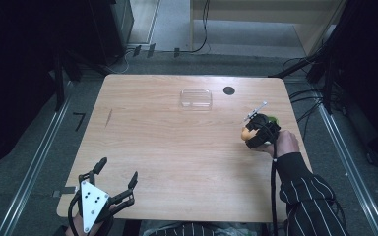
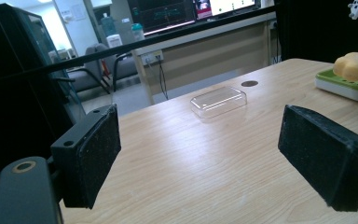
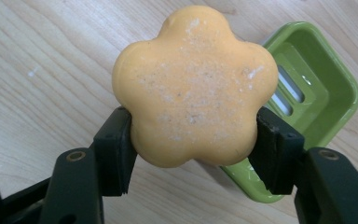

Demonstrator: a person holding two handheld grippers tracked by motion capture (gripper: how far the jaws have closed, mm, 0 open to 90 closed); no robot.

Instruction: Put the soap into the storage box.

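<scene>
An orange flower-shaped soap (image 3: 195, 86) sits between the two black jaws of my right gripper (image 3: 195, 147), which is shut on its sides and holds it above the table. Just behind and beside it lies a green soap dish (image 3: 324, 88) with drain slots. In the high view the right gripper (image 1: 260, 132) is near the table's right edge with the soap (image 1: 247, 132) at its left. From the left gripper view the soap (image 2: 354, 65) shows over the green-and-white dish (image 2: 342, 86). My left gripper (image 1: 114, 178) rests at the near left corner, open and with nothing in it, pads (image 2: 98, 154) wide apart.
A clear plastic box (image 1: 196, 99) stands at the far middle of the wooden table (image 1: 177, 157); it also appears as the clear box (image 2: 219, 101) ahead of the left gripper. A dark round hole (image 1: 229, 90) lies to its right. Cables and metal rails run along the floor.
</scene>
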